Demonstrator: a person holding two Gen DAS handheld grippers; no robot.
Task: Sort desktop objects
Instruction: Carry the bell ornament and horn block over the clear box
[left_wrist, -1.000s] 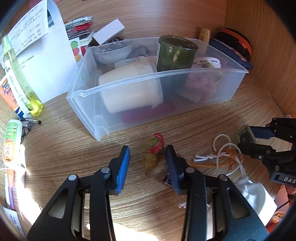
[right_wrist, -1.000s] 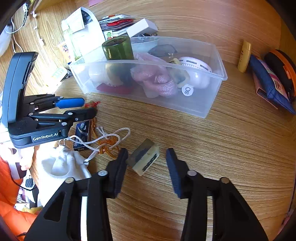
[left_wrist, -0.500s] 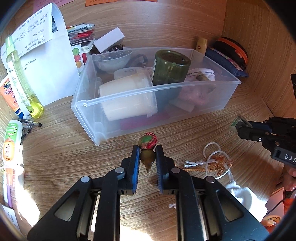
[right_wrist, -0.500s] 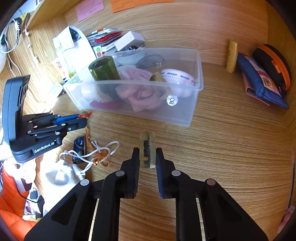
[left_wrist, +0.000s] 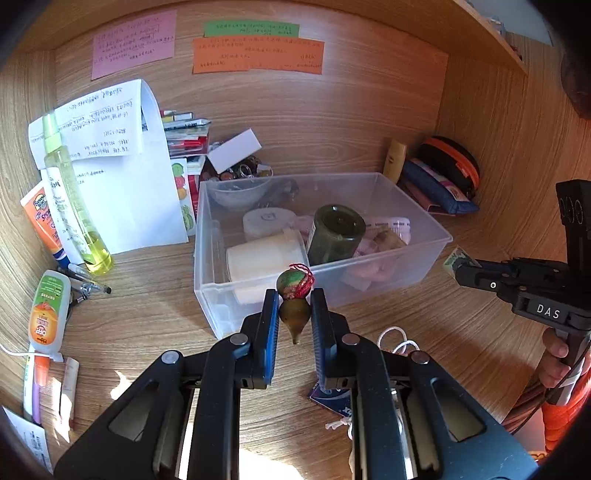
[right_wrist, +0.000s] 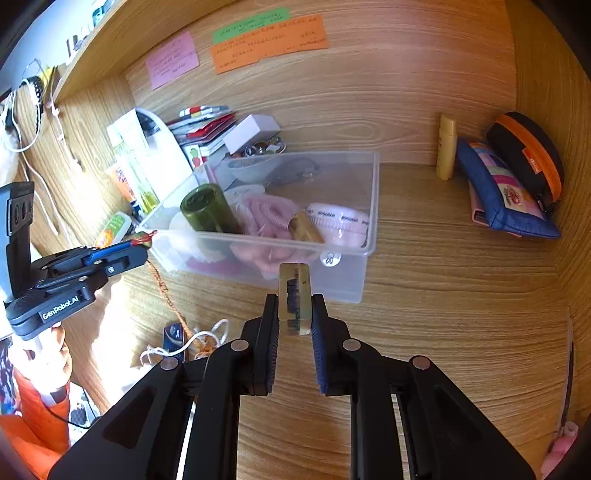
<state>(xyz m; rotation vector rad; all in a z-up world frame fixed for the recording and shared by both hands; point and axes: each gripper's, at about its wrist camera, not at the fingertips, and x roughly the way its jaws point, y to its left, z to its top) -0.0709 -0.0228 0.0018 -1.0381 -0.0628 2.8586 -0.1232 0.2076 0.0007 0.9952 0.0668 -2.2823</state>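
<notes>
My left gripper (left_wrist: 294, 314) is shut on a small olive gourd charm (left_wrist: 294, 295) with a red cord, held above the desk just in front of the clear plastic bin (left_wrist: 417, 218). My right gripper (right_wrist: 294, 314) is shut on a yellowish translucent block (right_wrist: 294, 291) with a dark inlay, held upright in front of the bin (right_wrist: 373, 206). The bin holds a green jar (left_wrist: 334, 234), a white tub (left_wrist: 264, 258), pink fabric (right_wrist: 266, 216) and a pink round case (right_wrist: 338, 221). Each gripper shows in the other's view, the right one (left_wrist: 461, 267) and the left one (right_wrist: 142, 245).
A white string with an orange cord (right_wrist: 199, 338), a small dark packet (right_wrist: 173, 338) and a white pouch lie on the desk at front. Bottles and tubes (left_wrist: 74, 206) stand left. A blue pouch (right_wrist: 498, 192), an orange-black case (right_wrist: 528, 158) and a yellow tube (right_wrist: 445, 147) sit right.
Both grippers closed on their objects and lifted them off the desk: the left took the gourd charm, the right took the block. Both now sit higher, closer to the bin.
</notes>
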